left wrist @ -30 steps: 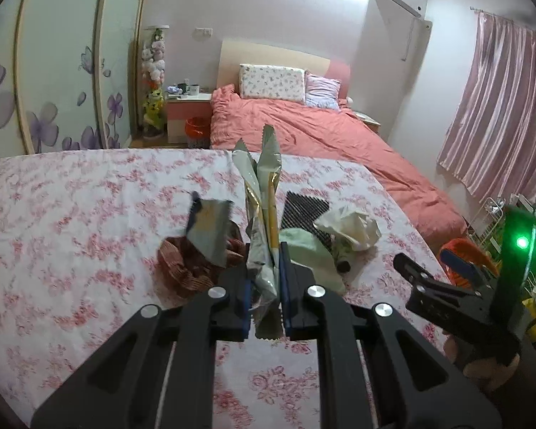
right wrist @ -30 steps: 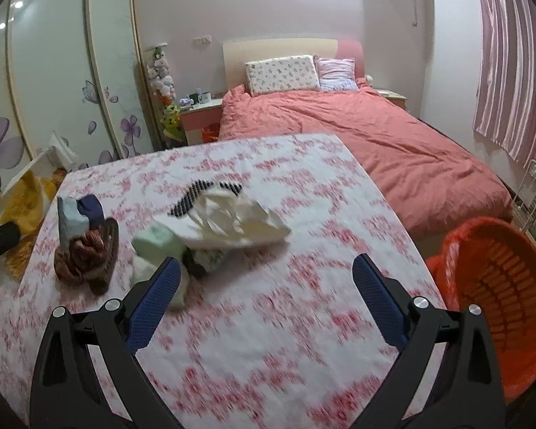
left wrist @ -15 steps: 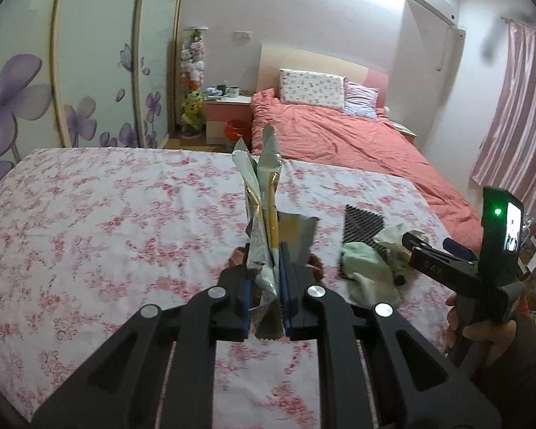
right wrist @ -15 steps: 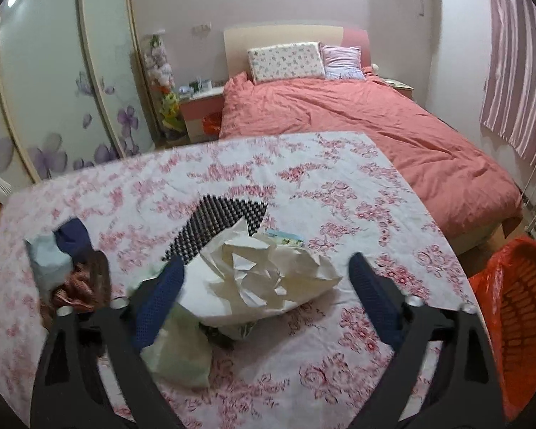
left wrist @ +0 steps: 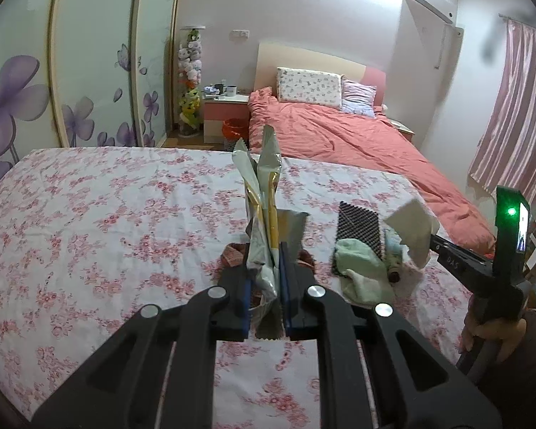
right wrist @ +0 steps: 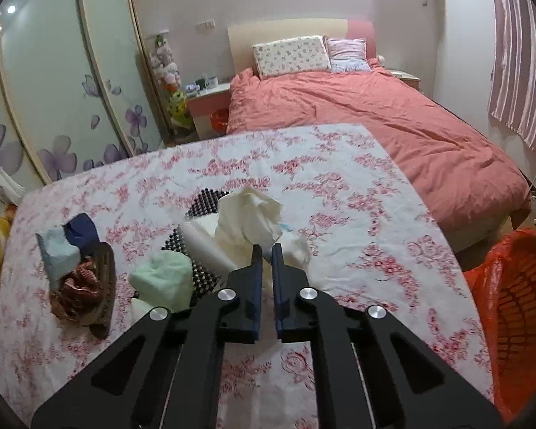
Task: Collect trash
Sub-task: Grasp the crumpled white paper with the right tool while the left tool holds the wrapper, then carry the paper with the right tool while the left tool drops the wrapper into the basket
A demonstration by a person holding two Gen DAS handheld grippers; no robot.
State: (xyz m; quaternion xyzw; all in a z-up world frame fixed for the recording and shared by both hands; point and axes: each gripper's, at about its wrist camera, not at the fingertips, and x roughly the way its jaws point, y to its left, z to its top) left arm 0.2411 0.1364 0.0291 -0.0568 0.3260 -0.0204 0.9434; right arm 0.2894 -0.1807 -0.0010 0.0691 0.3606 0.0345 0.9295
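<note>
My left gripper (left wrist: 264, 279) is shut on a crumpled foil snack wrapper (left wrist: 262, 193), silver and yellow, which stands upright above the floral cloth. My right gripper (right wrist: 267, 254) is shut on a crumpled white paper (right wrist: 246, 221); in the left wrist view it holds that paper (left wrist: 412, 227) just above the cloth. An orange basket (right wrist: 518, 311) stands off the cloth's right edge.
On the floral cloth (right wrist: 357, 196) lie a pale green rag (right wrist: 164, 279), a black studded mat (left wrist: 357, 223), a small bottle (left wrist: 393, 261) and a brown woven dish (right wrist: 85, 286) holding wrappers. A coral bed (right wrist: 375, 118) lies beyond.
My right gripper moved in over the white paper and shut on it. My left gripper stayed shut on the foil wrapper and swung left.
</note>
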